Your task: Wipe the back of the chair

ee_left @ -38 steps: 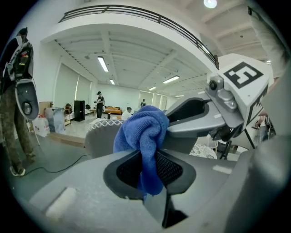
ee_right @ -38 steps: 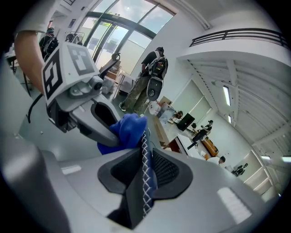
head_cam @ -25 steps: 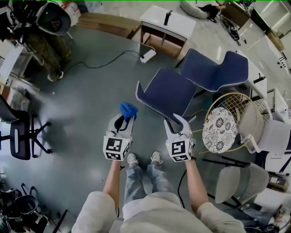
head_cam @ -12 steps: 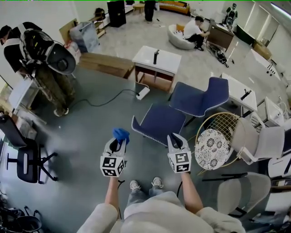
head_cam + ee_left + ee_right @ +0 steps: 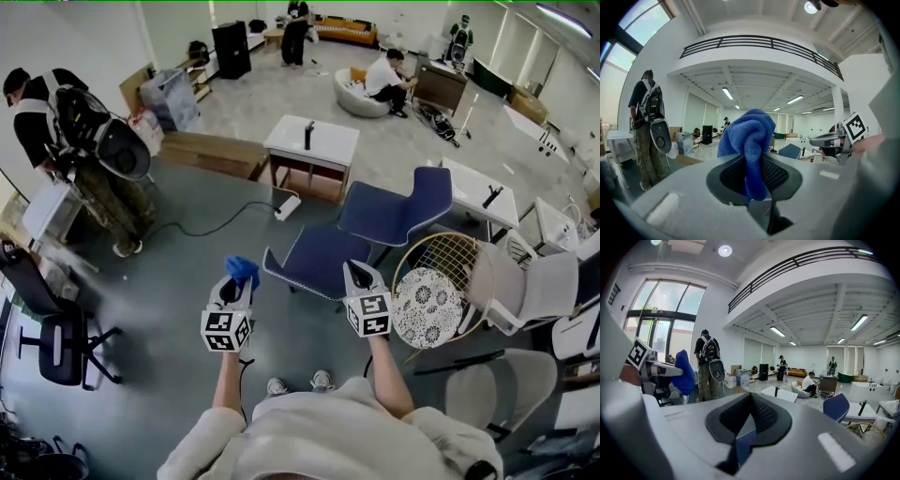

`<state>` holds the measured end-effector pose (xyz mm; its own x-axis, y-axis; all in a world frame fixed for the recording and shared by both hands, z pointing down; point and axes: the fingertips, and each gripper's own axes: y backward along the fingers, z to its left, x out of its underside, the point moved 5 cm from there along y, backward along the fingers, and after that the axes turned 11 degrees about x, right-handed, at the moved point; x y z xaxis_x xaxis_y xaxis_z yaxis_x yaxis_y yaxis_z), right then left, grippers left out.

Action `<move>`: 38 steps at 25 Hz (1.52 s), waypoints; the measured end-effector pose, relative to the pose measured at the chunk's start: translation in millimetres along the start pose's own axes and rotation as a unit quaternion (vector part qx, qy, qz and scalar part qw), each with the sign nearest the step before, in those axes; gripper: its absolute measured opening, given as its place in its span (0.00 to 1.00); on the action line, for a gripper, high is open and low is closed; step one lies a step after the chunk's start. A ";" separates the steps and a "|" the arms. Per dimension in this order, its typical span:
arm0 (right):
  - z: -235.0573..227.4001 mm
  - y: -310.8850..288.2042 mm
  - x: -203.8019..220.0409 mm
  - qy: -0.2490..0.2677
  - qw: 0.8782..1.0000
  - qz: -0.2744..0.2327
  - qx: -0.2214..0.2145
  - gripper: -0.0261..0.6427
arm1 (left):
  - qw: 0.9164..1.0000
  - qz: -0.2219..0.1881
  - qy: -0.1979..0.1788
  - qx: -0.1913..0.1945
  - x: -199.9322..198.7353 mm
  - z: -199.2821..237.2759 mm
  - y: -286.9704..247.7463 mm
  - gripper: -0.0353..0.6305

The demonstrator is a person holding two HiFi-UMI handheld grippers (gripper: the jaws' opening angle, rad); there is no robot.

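Note:
The blue chair stands on the grey floor ahead of me, its seat (image 5: 317,255) near and its back (image 5: 401,210) rising behind; the back (image 5: 836,407) also shows low at right in the right gripper view. My left gripper (image 5: 236,281) is held up left of the seat, shut on a bunched blue cloth (image 5: 242,270) that sticks up between the jaws (image 5: 750,136). My right gripper (image 5: 357,271) hovers at the seat's near right corner, shut, with nothing between its jaws (image 5: 749,414). Neither gripper touches the chair.
A round wire chair with a patterned cushion (image 5: 433,302) stands right of the blue chair, pale chairs (image 5: 525,286) beyond it. A white table (image 5: 312,141) and a power strip (image 5: 287,207) lie behind. A person with a backpack (image 5: 89,127) and a black office chair (image 5: 54,328) are at left.
Both grippers have risen and my view has tipped up toward the room. The right gripper's jaws have gone from open to shut. The cloth stays in the left gripper.

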<state>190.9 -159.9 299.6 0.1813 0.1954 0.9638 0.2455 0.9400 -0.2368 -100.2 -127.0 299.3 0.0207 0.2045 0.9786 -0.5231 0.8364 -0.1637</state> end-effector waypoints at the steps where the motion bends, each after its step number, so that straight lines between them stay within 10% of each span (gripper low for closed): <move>1: -1.5 0.2 -3.9 0.000 1.000 -0.003 -0.002 0.04 | 1.000 -0.001 -0.005 0.001 -3.5 -2.0 -1.4 0.17; 38: 5.5 -14.6 -27.4 0.015 1.000 -0.026 0.004 0.04 | 1.000 0.005 0.003 0.006 -4.7 8.6 -4.3 0.16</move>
<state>177.0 -177.4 277.3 0.1974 0.1371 0.9707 0.2476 0.9511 -0.1847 -105.3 -135.9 296.5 0.0196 0.2160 0.9762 -0.5329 0.8284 -0.1726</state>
